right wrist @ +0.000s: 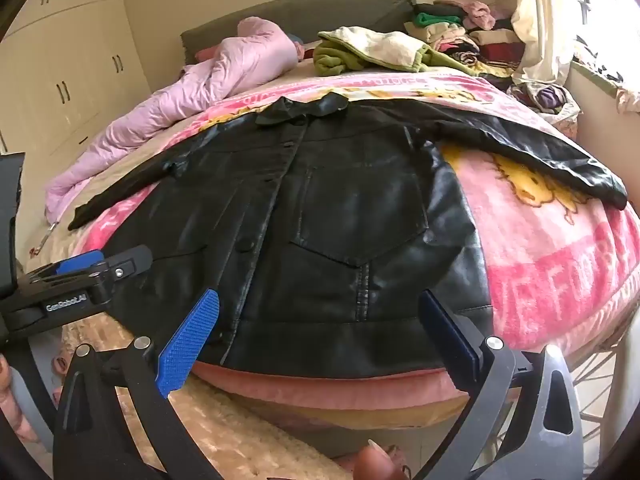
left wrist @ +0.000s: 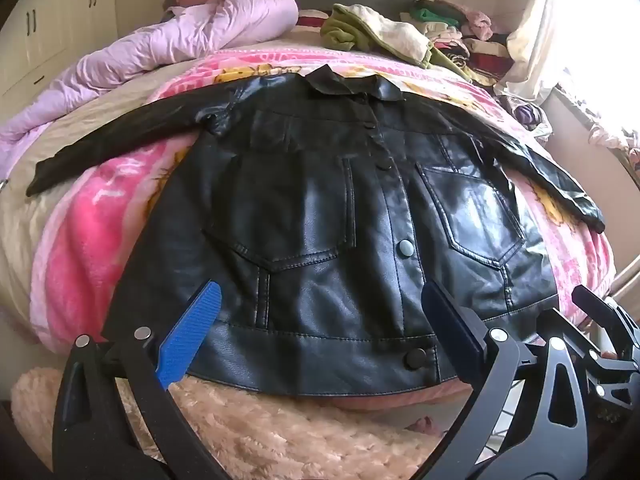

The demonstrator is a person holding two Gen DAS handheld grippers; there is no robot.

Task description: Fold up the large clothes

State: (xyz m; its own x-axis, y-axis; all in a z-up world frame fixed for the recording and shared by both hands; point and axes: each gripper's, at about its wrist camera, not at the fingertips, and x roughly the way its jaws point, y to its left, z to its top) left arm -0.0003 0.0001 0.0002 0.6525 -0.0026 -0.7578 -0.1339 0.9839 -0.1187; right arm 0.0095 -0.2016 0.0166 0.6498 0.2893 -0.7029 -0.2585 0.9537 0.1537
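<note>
A black leather jacket [left wrist: 320, 200] lies flat and buttoned on a pink blanket [left wrist: 80, 240], collar far, hem near, both sleeves spread sideways. My left gripper [left wrist: 320, 300] hovers over the hem, open, its blue pads [left wrist: 192, 332] wide apart with nothing pinched. In the right wrist view the jacket [right wrist: 340, 220] fills the middle, and my right gripper [right wrist: 320, 308] hangs open above the hem's right half. The left gripper [right wrist: 80, 272] shows at that view's left edge, and the right gripper's frame [left wrist: 600, 320] sits at the left wrist view's lower right.
A lilac quilt [left wrist: 180, 40] lies bunched at the bed's far left. A green and cream garment [left wrist: 372, 32] and a pile of folded clothes [left wrist: 460, 32] sit near the headboard. A fluffy beige rug [left wrist: 260, 432] covers the floor in front of the bed. White cupboards [right wrist: 72, 72] stand left.
</note>
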